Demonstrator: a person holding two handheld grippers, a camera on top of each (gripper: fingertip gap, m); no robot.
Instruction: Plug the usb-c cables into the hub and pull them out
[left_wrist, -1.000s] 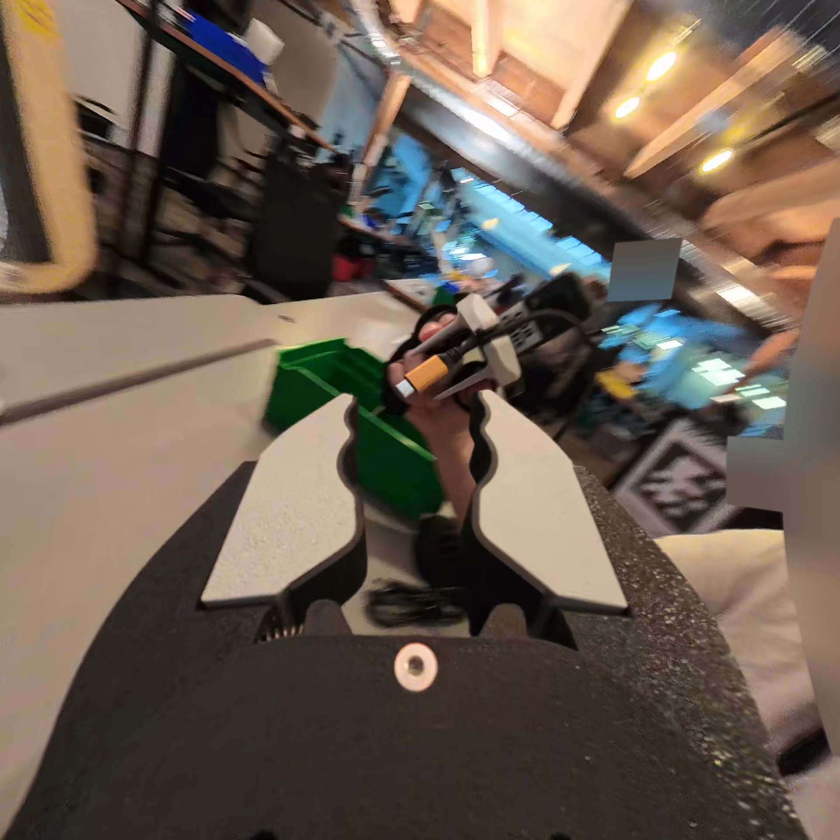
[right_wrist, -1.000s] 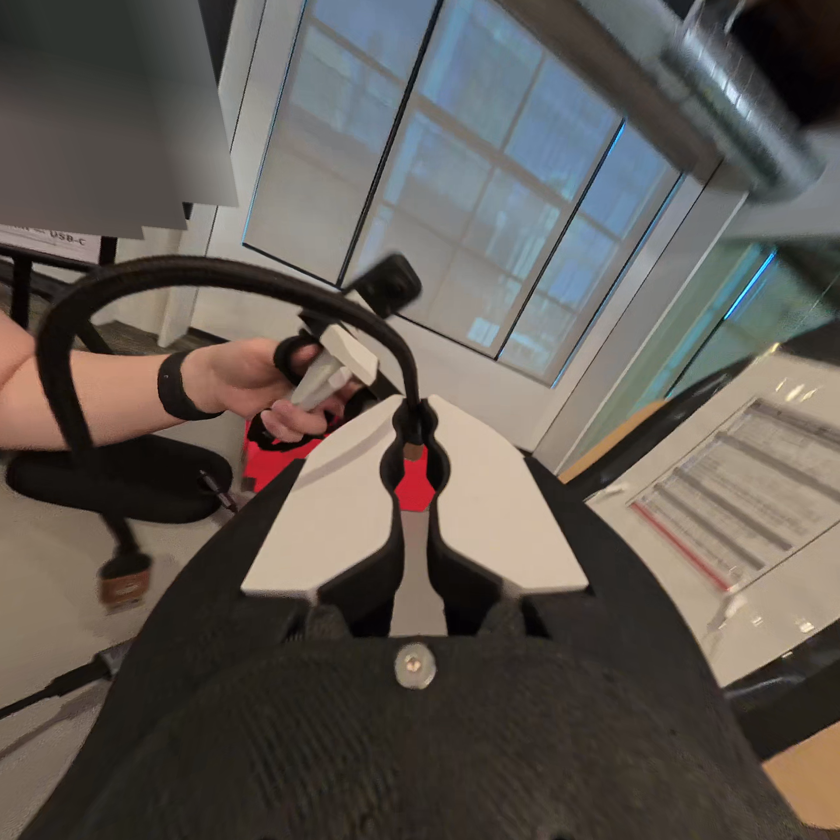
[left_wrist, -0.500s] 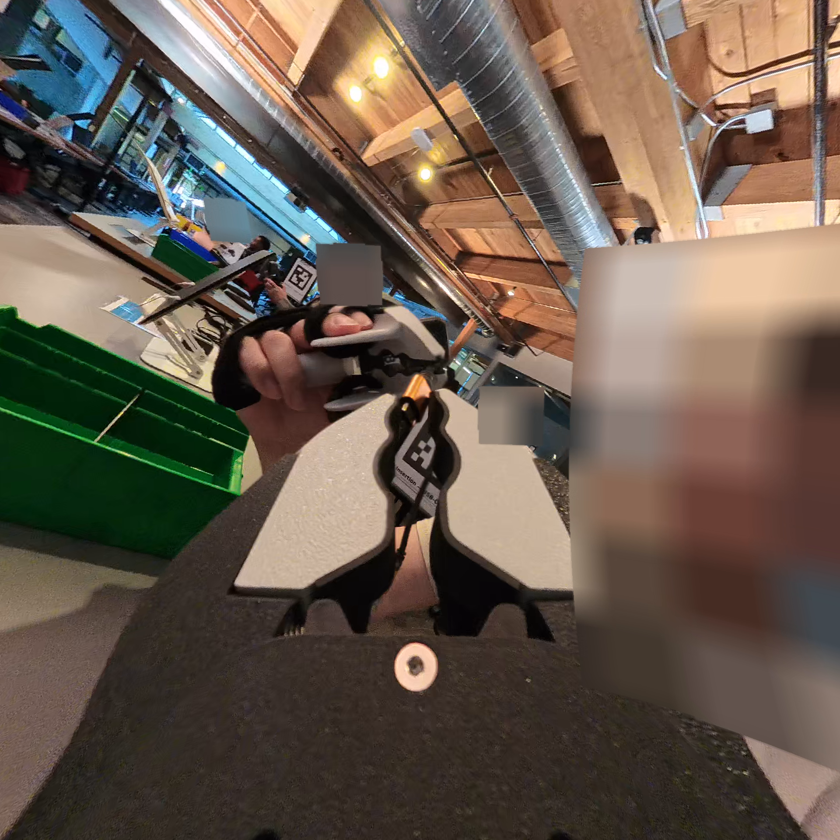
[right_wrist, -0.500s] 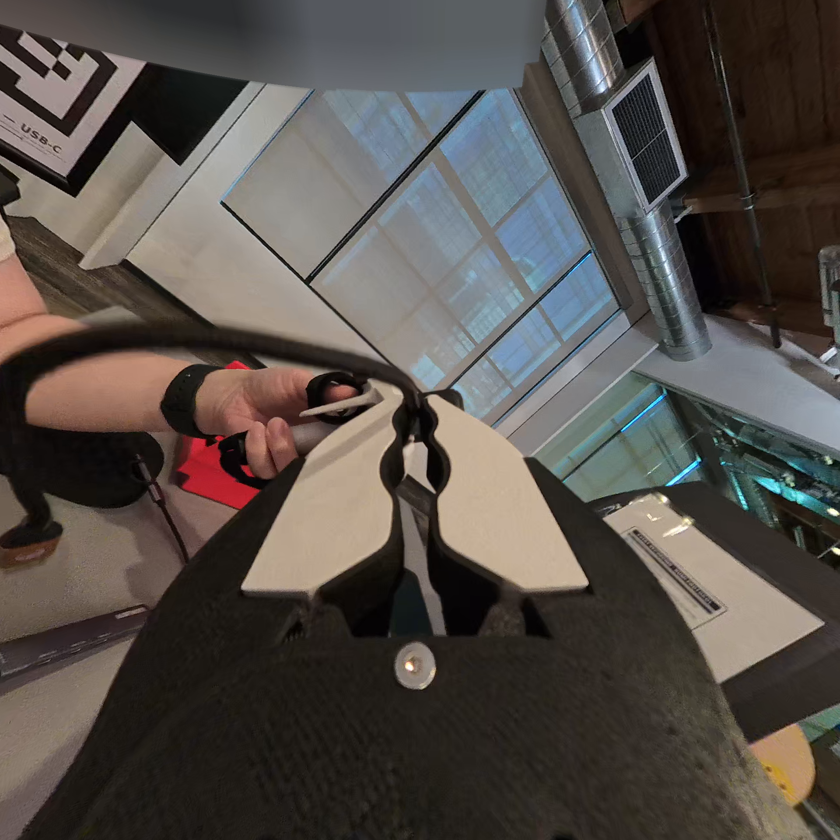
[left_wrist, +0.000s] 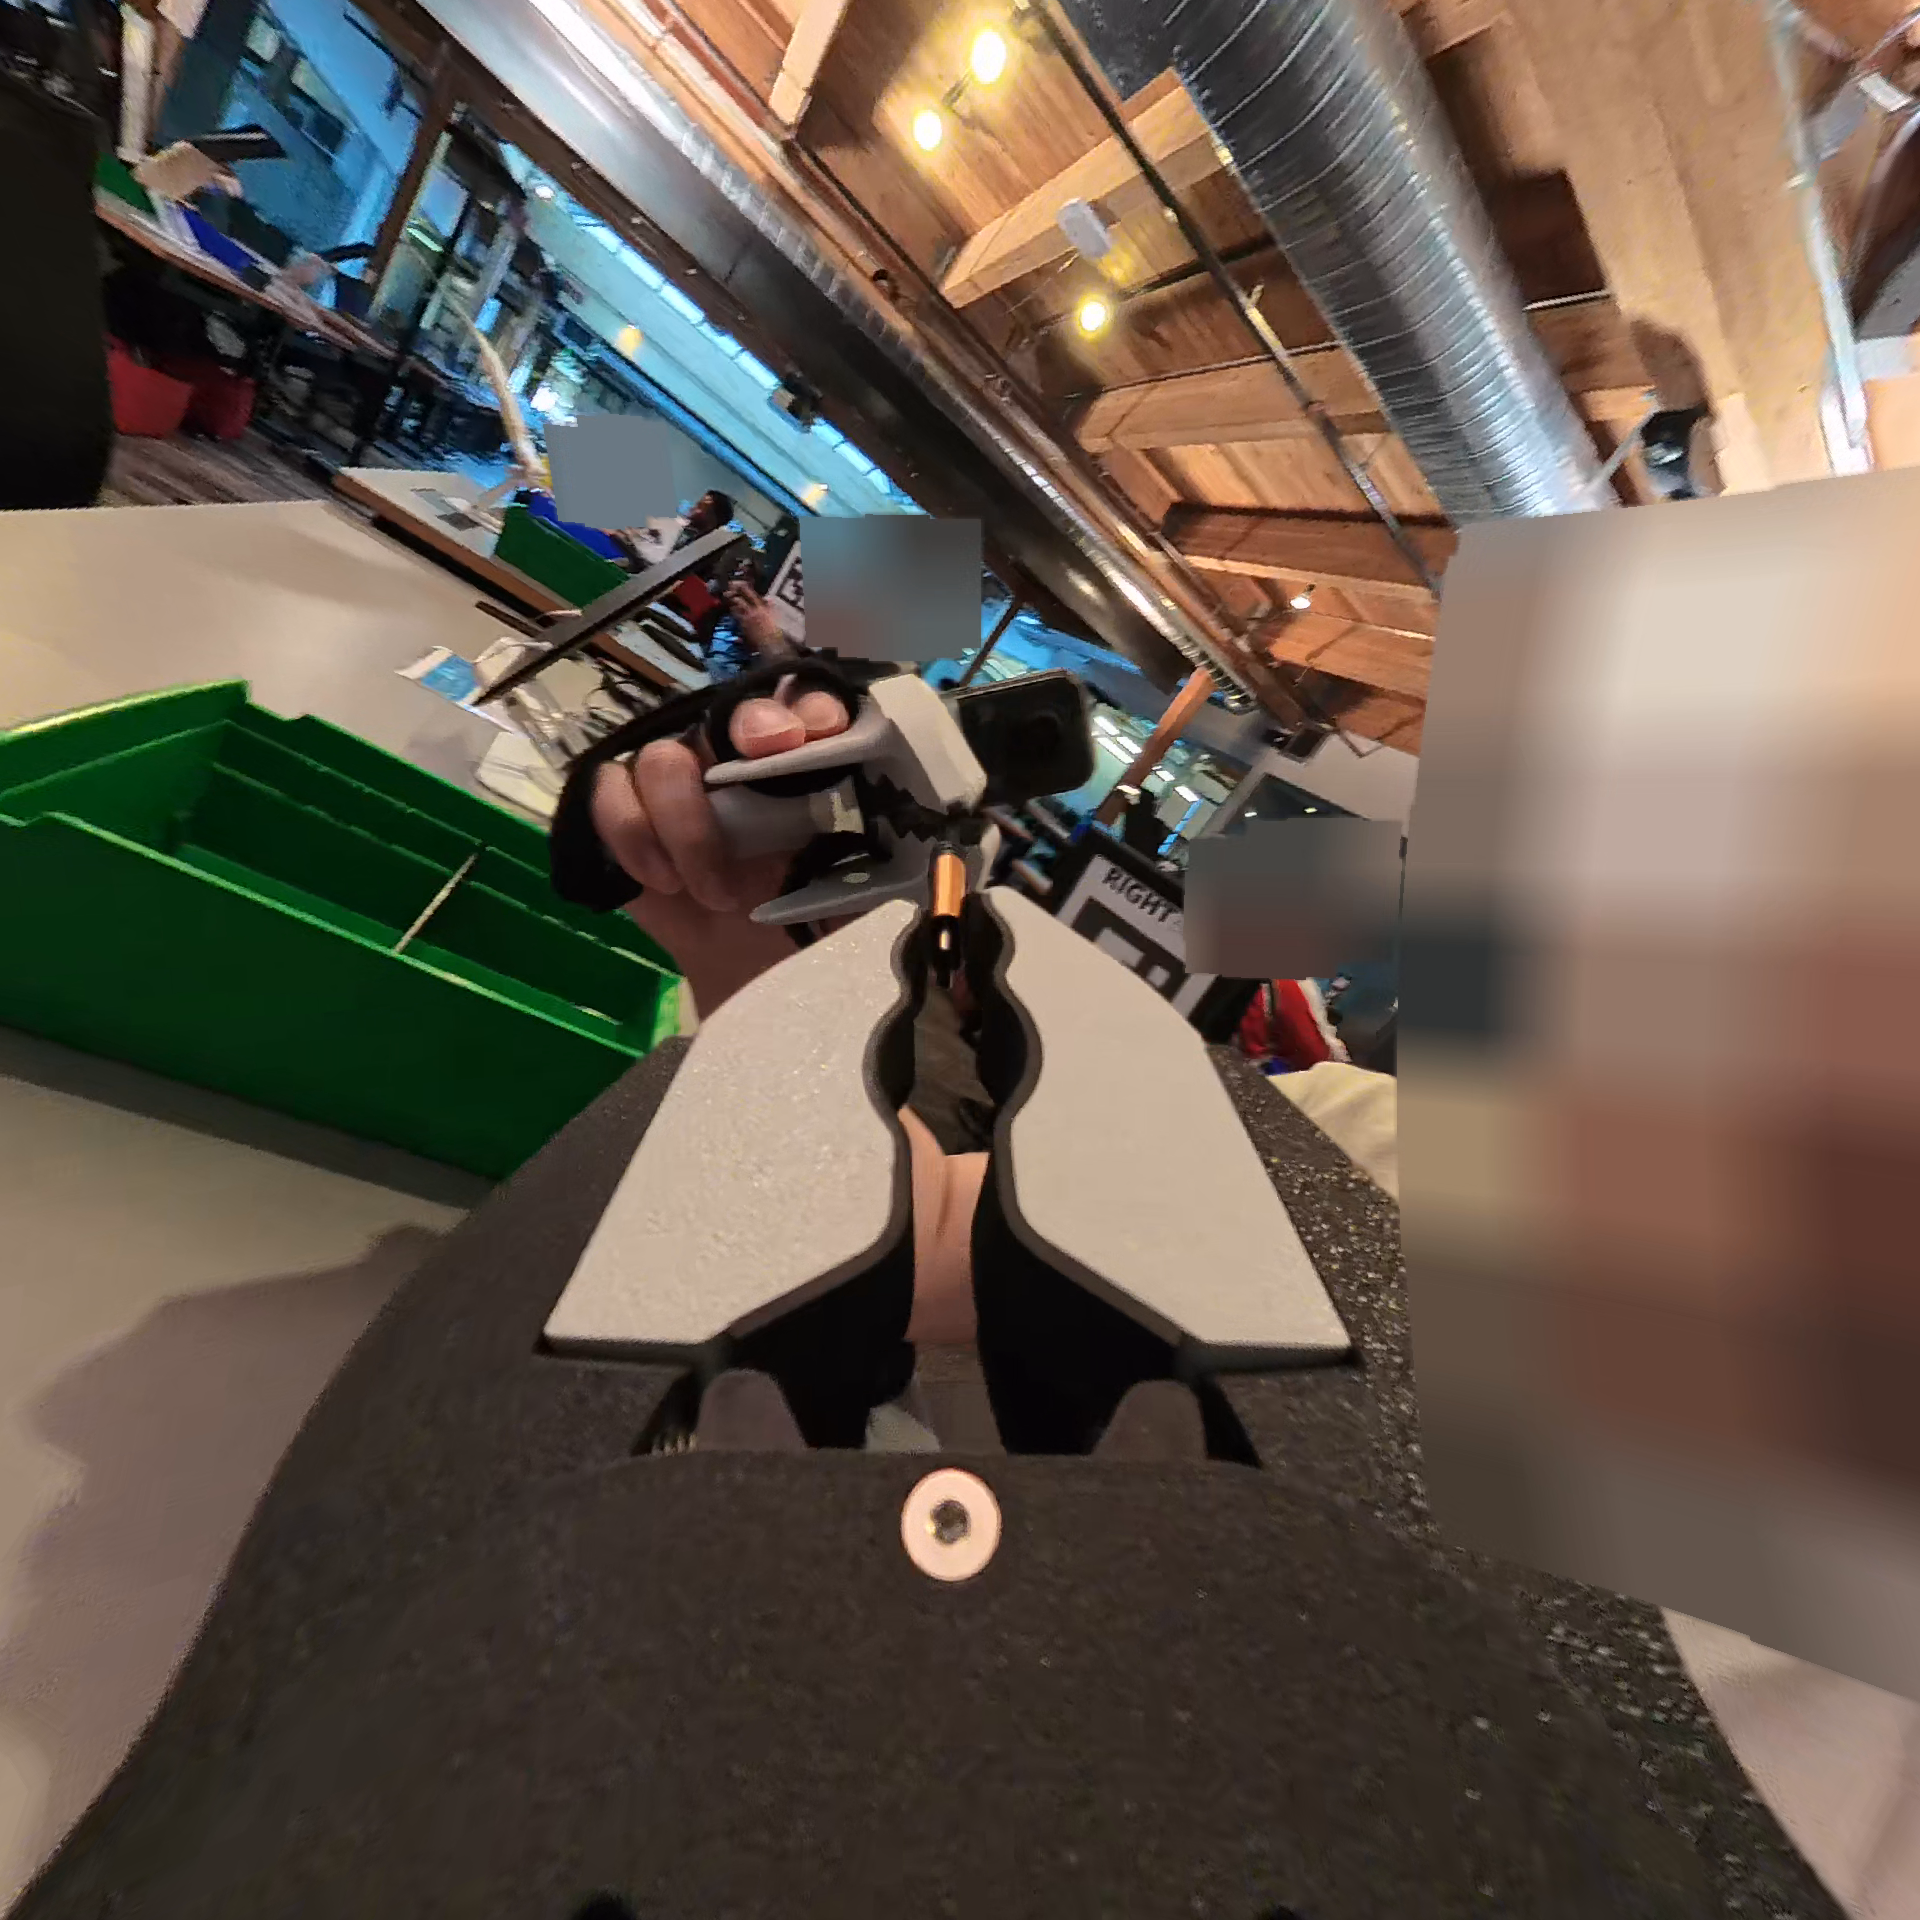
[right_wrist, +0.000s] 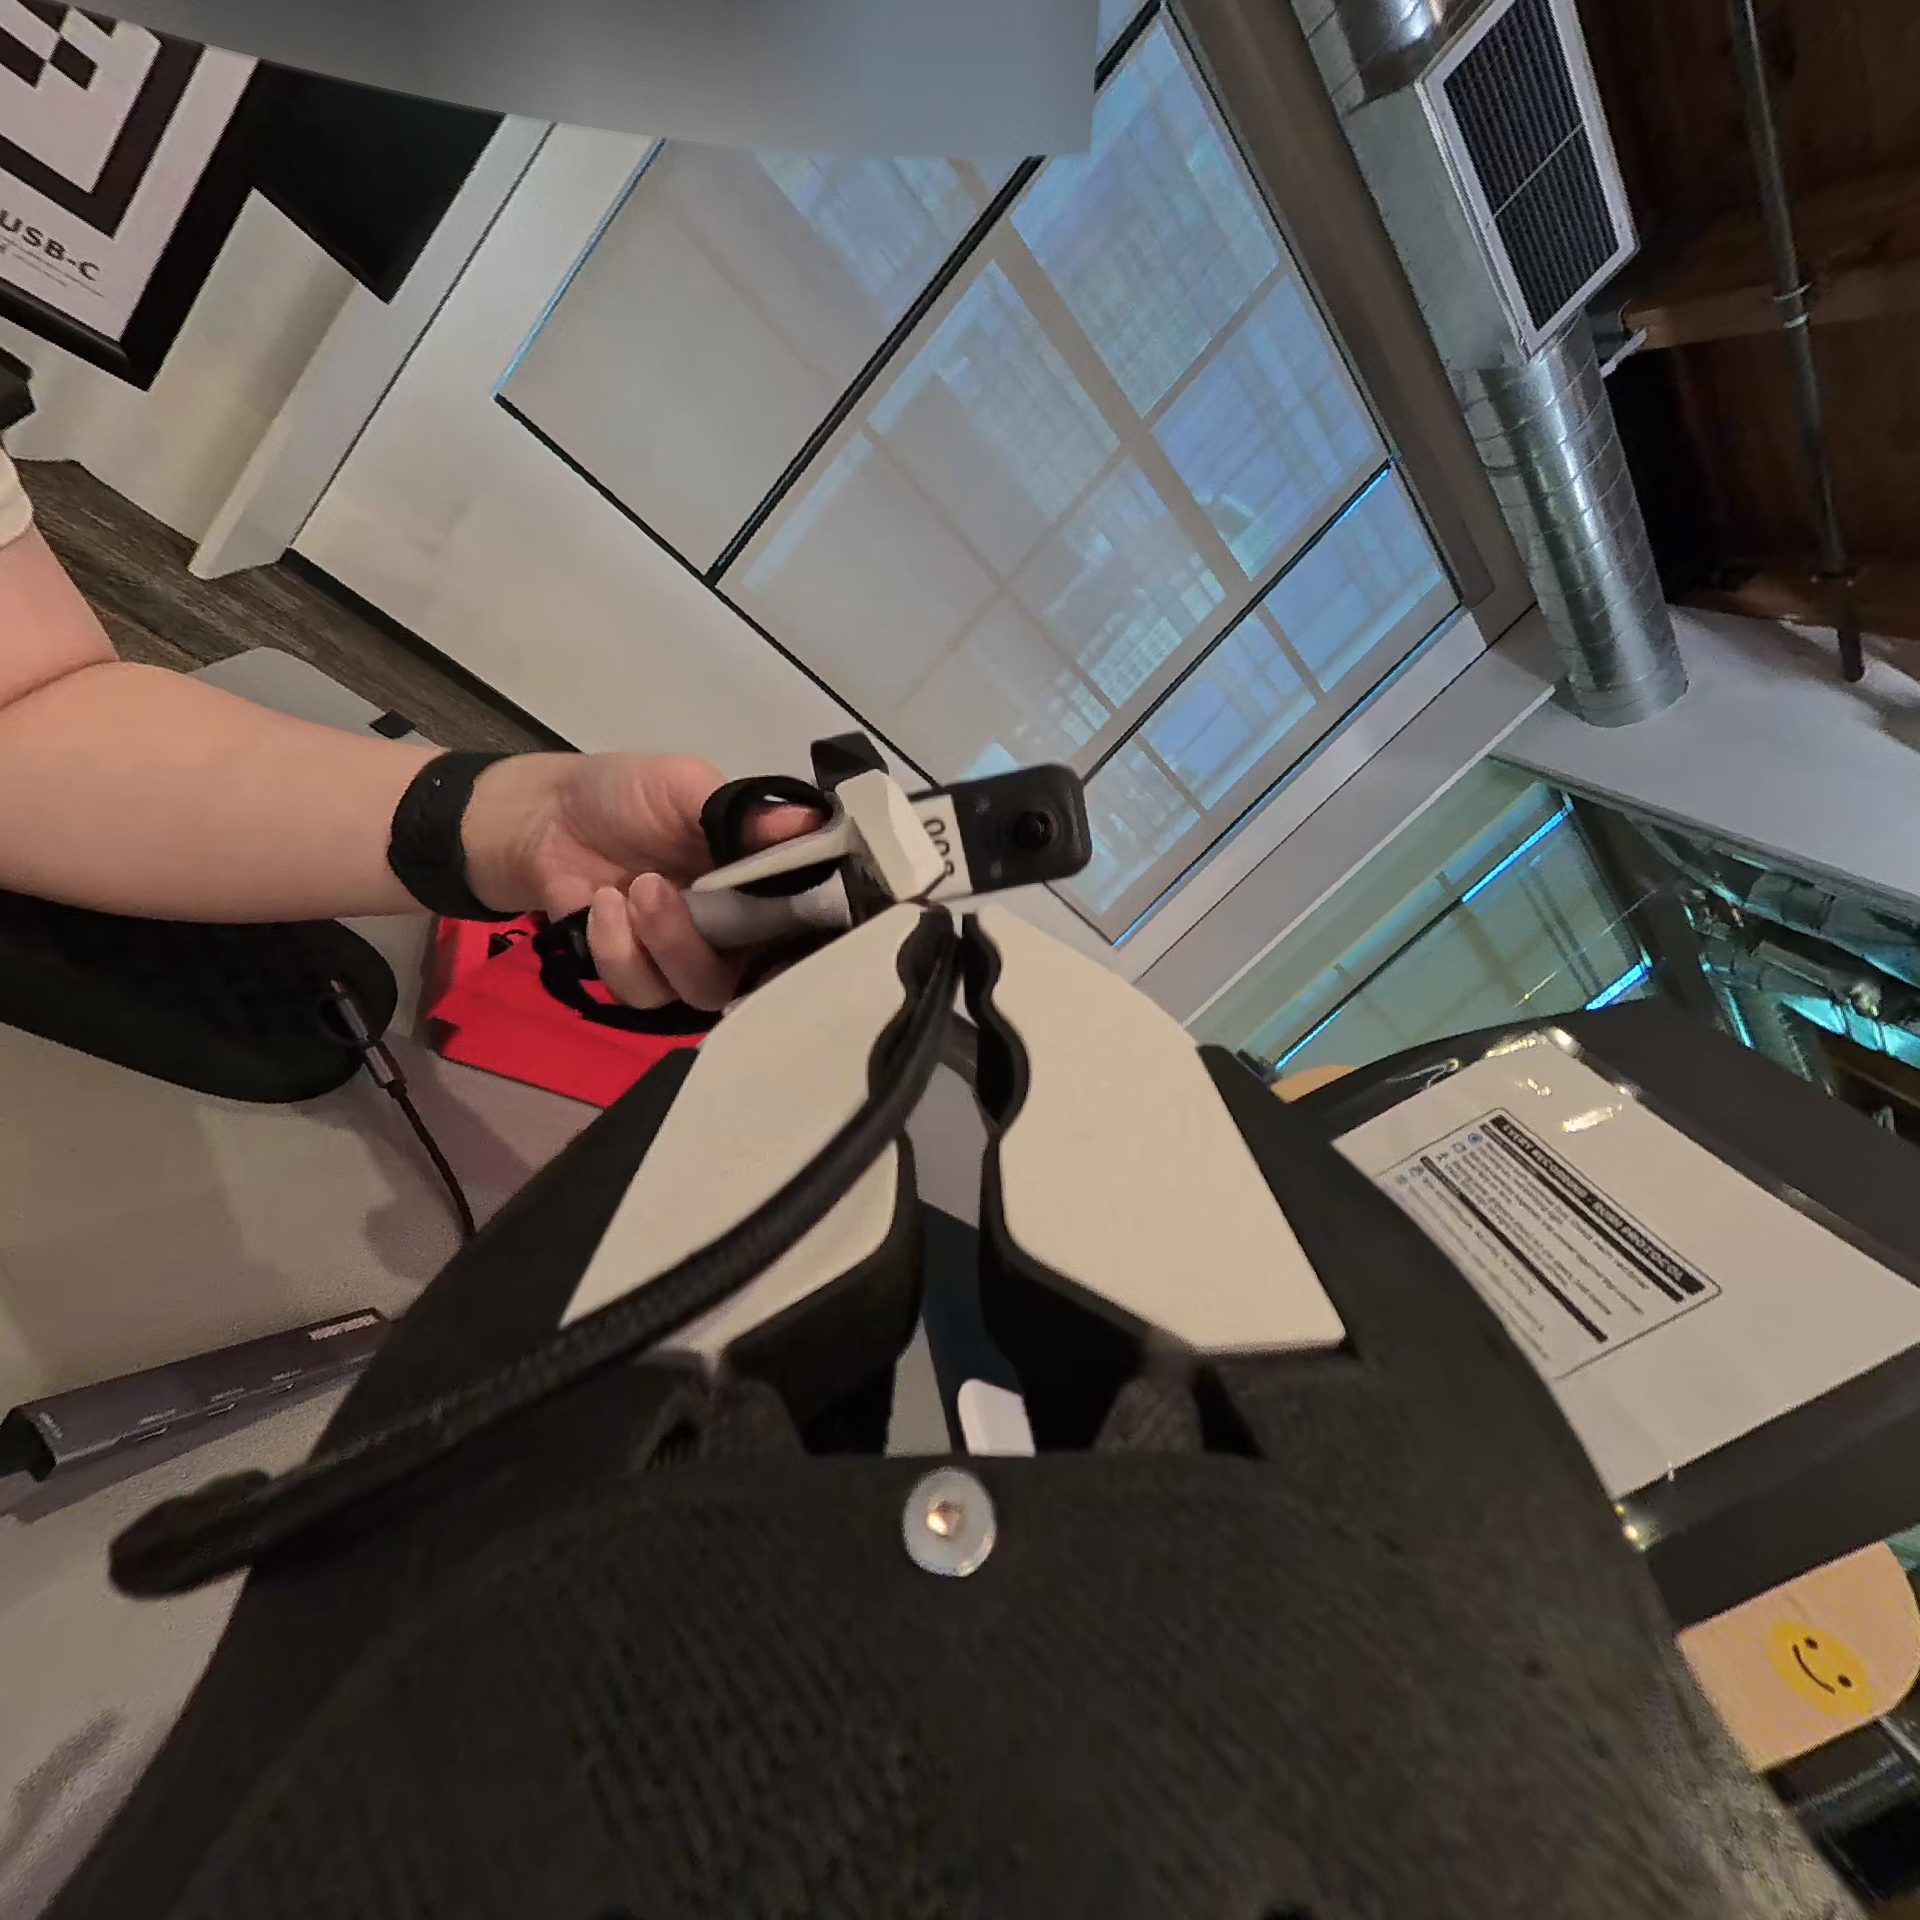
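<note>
My left tongs (left_wrist: 948, 940) and my right tongs (right_wrist: 956, 920) meet tip to tip in the air, both nearly closed. The orange plug (left_wrist: 943, 906) of the black braided cable (right_wrist: 665, 1314) sits between the left tips, but I cannot tell which tongs really pinch it. The cable looks light and limp, so I judge the rigid plug shell is the place to hold. The grey hub (right_wrist: 197, 1387) lies low at the left of my right tongs
</note>
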